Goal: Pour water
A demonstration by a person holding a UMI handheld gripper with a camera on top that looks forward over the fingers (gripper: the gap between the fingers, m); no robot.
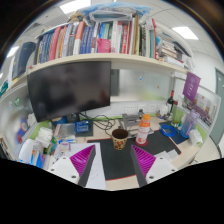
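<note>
A patterned brown mug (120,138) stands on a dark mat (118,158) on the desk, just ahead of my fingers and about midway between them. To its right stands a bottle (144,128) with an orange cap and a white label. My gripper (113,162) is open, its two magenta pads (82,158) spread wide over the dark mat with nothing between them. Both mug and bottle are beyond the fingertips, untouched.
A large black monitor (70,88) fills the back left, under a shelf of books (95,40). Small clutter lies on the left of the desk (40,140). A blue basket (176,130) and dark bottle (171,105) stand at the right.
</note>
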